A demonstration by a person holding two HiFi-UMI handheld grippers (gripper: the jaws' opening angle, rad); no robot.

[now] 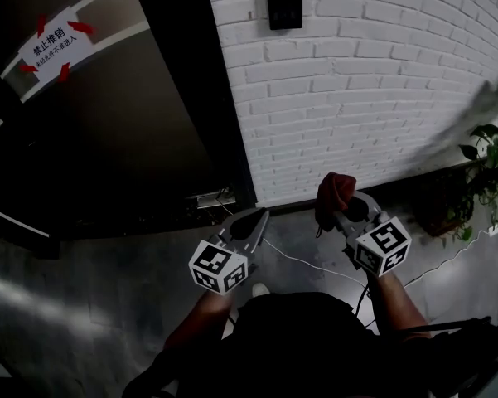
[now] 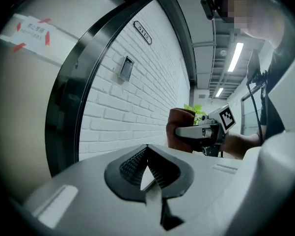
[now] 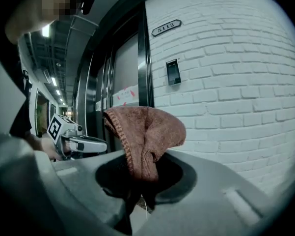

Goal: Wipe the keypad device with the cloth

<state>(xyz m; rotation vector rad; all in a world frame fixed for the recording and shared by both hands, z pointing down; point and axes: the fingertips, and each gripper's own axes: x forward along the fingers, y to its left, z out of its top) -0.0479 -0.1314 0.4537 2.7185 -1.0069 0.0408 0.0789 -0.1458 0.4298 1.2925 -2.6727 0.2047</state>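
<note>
Cloth (image 3: 146, 132) clamped bunched in right gripper (image 1: 340, 214), ready for wiping; keypad (image 3: 173, 72) mounted high on brick wall (image 1: 356, 81), not yet reached. Left gripper (image 2: 147, 154) closed, empty, held aside.

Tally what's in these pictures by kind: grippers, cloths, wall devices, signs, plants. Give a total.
Grippers: 2, the left gripper and the right gripper
Cloth: 1
Keypad device: 1
Door notice: 1
Number plate: 1
Plant: 1
Total: 7
</note>
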